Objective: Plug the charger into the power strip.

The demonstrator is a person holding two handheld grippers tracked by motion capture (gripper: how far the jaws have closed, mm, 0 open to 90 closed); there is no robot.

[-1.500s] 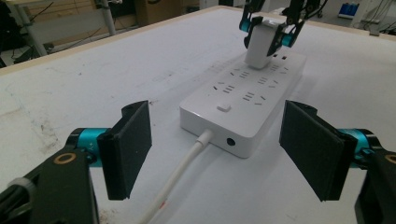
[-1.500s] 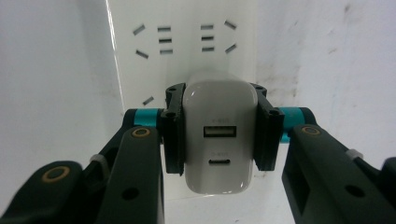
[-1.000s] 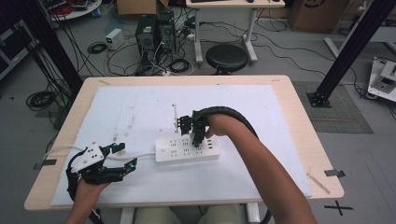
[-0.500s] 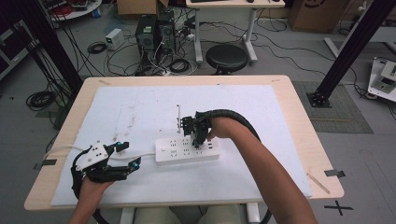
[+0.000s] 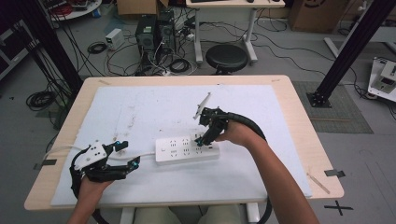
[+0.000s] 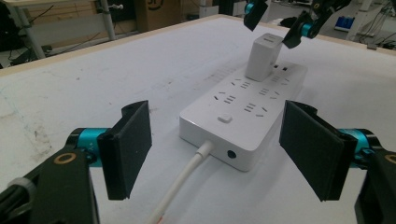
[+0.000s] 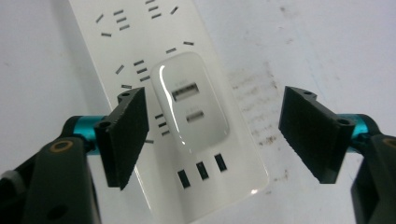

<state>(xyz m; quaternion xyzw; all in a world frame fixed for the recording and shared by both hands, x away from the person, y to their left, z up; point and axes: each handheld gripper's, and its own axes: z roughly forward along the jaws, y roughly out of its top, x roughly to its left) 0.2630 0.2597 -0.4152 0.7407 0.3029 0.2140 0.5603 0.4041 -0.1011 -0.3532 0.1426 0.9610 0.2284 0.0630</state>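
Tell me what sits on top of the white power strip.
A white charger stands plugged in near the far end of the power strip, two ports on its upper face. The sockets beneath it are covered. The right hand-held gripper, open, hovers above.

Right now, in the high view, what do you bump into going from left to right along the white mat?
left gripper → white cable → power strip → right gripper, open above the strip's right end → the person's right hand
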